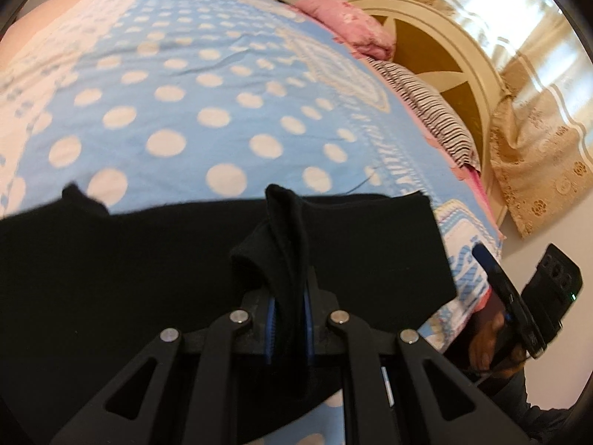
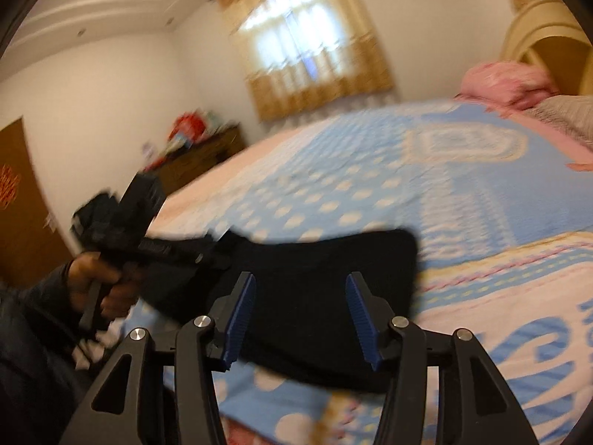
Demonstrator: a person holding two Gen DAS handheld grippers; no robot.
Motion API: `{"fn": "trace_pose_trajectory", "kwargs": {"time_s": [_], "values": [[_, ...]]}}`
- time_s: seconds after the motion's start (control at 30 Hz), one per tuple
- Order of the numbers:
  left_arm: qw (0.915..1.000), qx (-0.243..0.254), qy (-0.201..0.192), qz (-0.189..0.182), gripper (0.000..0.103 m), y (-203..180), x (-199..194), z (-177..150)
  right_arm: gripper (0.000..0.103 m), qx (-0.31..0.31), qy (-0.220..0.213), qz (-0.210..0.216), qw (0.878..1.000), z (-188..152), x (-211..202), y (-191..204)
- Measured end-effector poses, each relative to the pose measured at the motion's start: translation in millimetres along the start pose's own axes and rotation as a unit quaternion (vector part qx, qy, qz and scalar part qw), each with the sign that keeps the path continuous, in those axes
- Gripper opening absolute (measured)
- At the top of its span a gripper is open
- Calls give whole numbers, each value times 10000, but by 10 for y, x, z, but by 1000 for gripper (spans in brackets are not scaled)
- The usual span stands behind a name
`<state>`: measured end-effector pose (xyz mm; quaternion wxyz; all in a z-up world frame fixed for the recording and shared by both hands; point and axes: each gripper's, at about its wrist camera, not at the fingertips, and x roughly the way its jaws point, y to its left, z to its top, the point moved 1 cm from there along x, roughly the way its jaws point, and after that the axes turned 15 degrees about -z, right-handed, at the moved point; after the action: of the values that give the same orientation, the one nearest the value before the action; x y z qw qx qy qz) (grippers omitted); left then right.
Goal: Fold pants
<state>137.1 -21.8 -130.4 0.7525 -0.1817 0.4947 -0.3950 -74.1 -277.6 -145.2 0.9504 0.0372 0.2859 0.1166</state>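
Black pants (image 1: 148,259) lie across the near edge of a bed with a blue polka-dot cover (image 1: 185,104). My left gripper (image 1: 291,296) is shut on a bunched fold of the pants, which sticks up between its blue pads. My right gripper (image 2: 300,315) is open and empty, its jaws wide apart just above the pants (image 2: 315,278). The right gripper also shows at the right edge of the left wrist view (image 1: 519,296), off the bed's side. The left gripper shows in the right wrist view (image 2: 148,237), holding the pants' left end.
A pink pillow (image 1: 344,26) and a striped pillow (image 1: 430,111) lie by the cream headboard (image 1: 444,55). A wooden dresser (image 2: 200,155) with clutter stands by the far wall under a curtained window (image 2: 296,44). A brown door (image 2: 18,204) is at left.
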Motion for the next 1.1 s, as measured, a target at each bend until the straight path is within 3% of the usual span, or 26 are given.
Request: {"fn": "trace_pose_trajectory", "kwargs": {"time_s": [0.23,0.6,0.7,0.8,0.93,1.1], "values": [[9996,192,60,217,14,-28,-8,-141,54,-254,1100,-346,9930,-213,423,51],[9982,467,-124,368,25,-9,-199,-193,54,-653,793,-397,9939,-33,263,226],[9956,677,-277,591,39,-9,-345,-201,54,-847,755,-204,9933,112,261,407],[9921,823,-482,819,43,25,-541,-202,54,-1000,783,145,9918,255,361,679],[9895,659,-736,1052,56,209,-836,-212,54,-1420,886,307,9854,361,644,1148],[9750,608,-1028,1873,58,523,-1283,-266,54,-1714,1044,589,9779,324,947,1566]]}}
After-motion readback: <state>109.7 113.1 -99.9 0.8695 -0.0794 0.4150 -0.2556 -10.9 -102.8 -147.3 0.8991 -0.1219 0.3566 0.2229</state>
